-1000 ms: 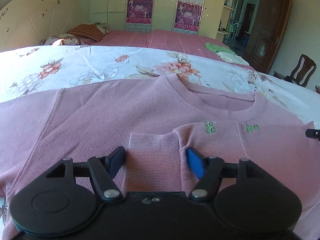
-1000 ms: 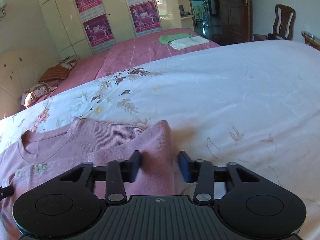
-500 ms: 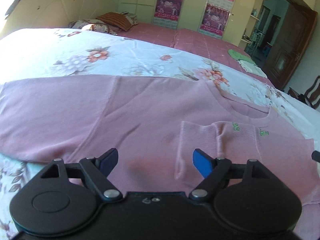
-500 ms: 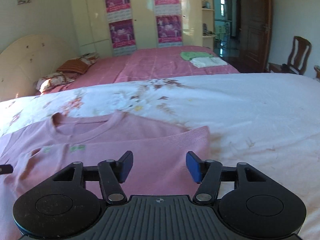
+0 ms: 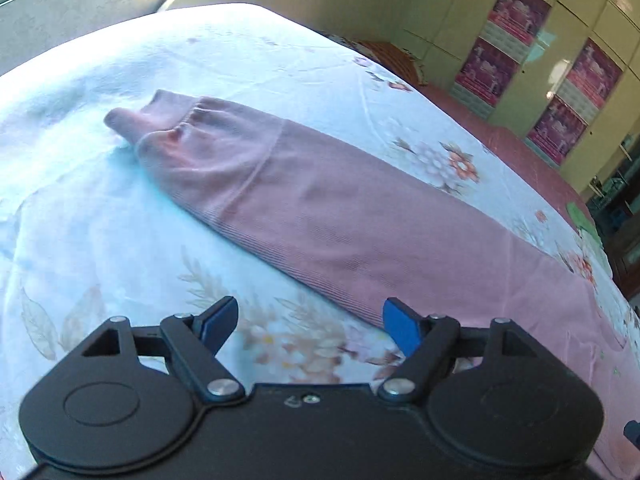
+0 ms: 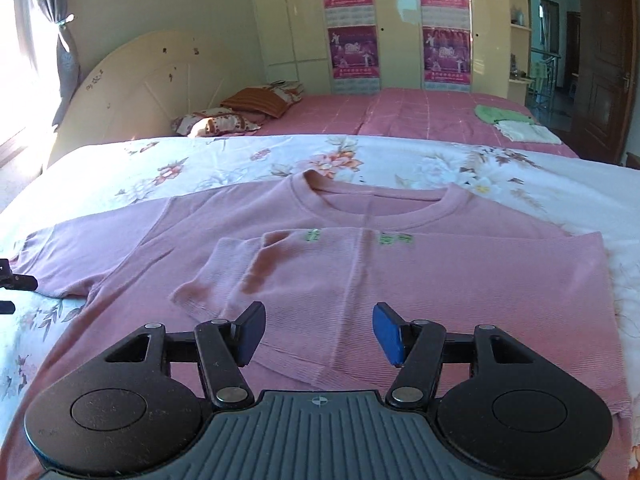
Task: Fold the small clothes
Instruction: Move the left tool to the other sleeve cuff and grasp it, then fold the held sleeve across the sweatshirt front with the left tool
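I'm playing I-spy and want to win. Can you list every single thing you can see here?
sweater: 1, pink, flat on the near bed, one sleeve folded over its chest
floral sheet: 1, white, on the near bed
pillows: 2, orange and patterned, far bed
folded cloths: 2, green and white, far bed
posters: 4, purple, on the wardrobe
left gripper: 1, black, open, beside the outstretched sleeve
right gripper: 1, black, open, over the sweater

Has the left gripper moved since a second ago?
Yes. The left gripper swung leftward, off the folded sleeve near the sweater's chest, toward the outstretched sleeve; its fingers are open.
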The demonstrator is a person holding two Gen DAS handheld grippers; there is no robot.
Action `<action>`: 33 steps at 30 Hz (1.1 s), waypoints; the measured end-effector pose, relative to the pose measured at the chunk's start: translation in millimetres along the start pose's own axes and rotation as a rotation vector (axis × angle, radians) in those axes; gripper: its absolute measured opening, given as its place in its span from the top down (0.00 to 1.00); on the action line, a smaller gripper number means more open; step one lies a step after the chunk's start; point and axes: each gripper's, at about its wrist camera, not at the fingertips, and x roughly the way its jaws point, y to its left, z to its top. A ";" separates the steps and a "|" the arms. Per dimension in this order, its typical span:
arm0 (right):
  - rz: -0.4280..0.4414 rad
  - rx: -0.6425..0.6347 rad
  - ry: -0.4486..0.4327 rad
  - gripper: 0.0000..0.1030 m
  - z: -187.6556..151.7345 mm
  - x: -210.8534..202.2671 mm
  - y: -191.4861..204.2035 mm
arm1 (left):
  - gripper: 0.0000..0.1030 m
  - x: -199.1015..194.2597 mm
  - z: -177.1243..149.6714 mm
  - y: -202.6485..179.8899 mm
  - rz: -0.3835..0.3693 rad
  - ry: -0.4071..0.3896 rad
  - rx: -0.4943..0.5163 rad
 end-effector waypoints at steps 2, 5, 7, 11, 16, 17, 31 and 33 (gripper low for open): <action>0.017 -0.007 0.000 0.43 3.2 7.0 15.7 | 0.24 2.9 9.6 18.7 0.007 -0.010 -0.047; 0.048 -0.023 0.005 0.43 6.8 18.2 44.7 | 0.25 11.9 24.2 42.0 0.017 -0.015 -0.108; 0.070 -0.031 0.011 0.43 8.2 28.1 63.9 | 0.29 17.9 34.2 57.9 0.005 -0.017 -0.139; 0.102 -0.051 0.017 0.43 10.8 45.7 95.6 | 0.30 33.2 53.2 80.0 -0.028 -0.042 -0.187; 0.117 -0.061 0.033 0.43 11.4 68.5 123.3 | 0.39 49.7 70.1 94.2 -0.074 -0.095 -0.226; 0.117 -0.063 0.035 0.43 11.7 71.7 125.8 | 0.44 52.0 71.7 96.4 -0.076 -0.106 -0.234; 0.109 -0.106 0.134 0.43 0.7 111.2 134.9 | 0.95 13.7 80.8 52.0 -0.164 -0.243 -0.076; 0.121 -0.077 0.111 0.43 4.2 102.0 128.9 | 0.95 -3.6 78.8 16.8 -0.230 -0.269 0.016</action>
